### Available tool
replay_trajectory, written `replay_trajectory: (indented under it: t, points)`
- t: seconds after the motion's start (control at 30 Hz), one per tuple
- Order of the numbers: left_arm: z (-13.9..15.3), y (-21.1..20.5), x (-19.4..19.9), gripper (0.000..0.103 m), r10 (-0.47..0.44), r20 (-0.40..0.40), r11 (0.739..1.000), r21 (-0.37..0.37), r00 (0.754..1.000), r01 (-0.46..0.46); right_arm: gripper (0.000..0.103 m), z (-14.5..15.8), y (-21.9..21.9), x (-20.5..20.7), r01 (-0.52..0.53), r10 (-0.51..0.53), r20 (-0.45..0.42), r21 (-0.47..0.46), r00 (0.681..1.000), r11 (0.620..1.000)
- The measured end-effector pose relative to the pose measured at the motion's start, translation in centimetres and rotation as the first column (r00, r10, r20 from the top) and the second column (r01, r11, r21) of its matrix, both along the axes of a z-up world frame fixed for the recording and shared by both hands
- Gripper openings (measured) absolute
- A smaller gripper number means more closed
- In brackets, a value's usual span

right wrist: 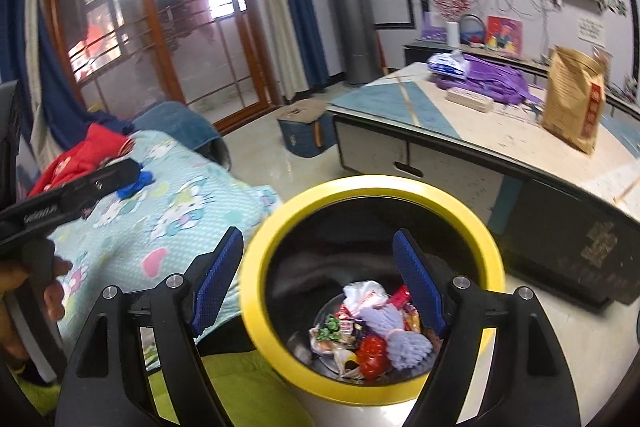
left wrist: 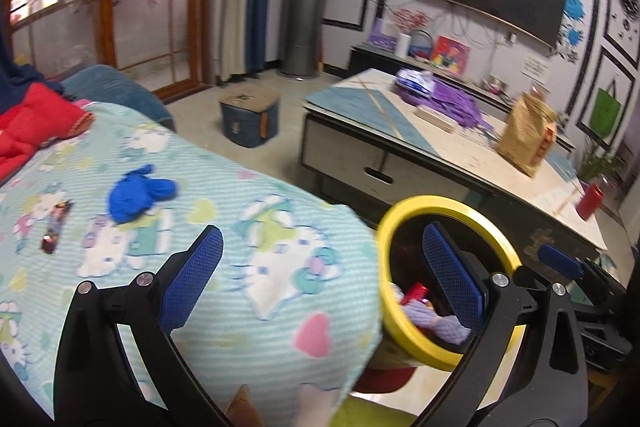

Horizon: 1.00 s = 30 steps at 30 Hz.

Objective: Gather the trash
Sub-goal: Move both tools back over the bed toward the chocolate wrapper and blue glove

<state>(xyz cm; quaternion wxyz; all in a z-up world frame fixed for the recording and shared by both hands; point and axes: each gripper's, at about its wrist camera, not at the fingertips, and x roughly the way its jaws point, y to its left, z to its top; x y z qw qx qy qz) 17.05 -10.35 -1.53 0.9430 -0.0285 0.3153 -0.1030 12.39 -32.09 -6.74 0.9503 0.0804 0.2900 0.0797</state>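
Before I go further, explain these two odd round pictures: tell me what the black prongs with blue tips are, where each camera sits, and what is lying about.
The prongs are two hand-held grippers; a person carries one in each hand, and each has a wide-angle camera looking out along its fingers. One picture comes from the left gripper, the other from the right gripper. Both stand open with nothing between the blue pads.

The right camera looks down into a yellow-rimmed bin already holding wrappers and other bits of trash. The left camera looks across a cartoon-print blanket, where a blue glove and a dark snack wrapper lie. Beyond it, a low table carries a brown paper bag and purple cloth.
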Motion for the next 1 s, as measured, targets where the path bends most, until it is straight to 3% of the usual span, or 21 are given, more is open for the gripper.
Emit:
replay_trajectory:
  t: [0.3,0.63,0.77,1.0]
  points:
    - [0.5,8.2,0.2,0.092,0.202,0.034,0.979,0.016,0.979,-0.202,0.075,1.5,5.4,1.9,-0.143,0.143,0.003,-0.016,0.99,0.99]
    - [-1.3,18.4,0.6,0.092,0.414,-0.038,0.91,-0.003,0.909,-0.415,0.075,2.4,13.7,6.2,-0.314,0.314,-0.03,-0.007,0.949,0.949]
    - [-2.5,21.5,1.2,0.09,0.446,-0.096,0.893,-0.023,0.89,-0.45,0.075,2.5,17.7,9.1,-0.381,0.38,-0.058,0.009,0.923,0.925]
    - [-4.4,24.4,3.1,0.07,0.436,-0.162,0.888,-0.086,0.885,-0.452,0.075,1.8,23.1,14.5,-0.464,0.469,-0.143,0.066,0.872,0.883]
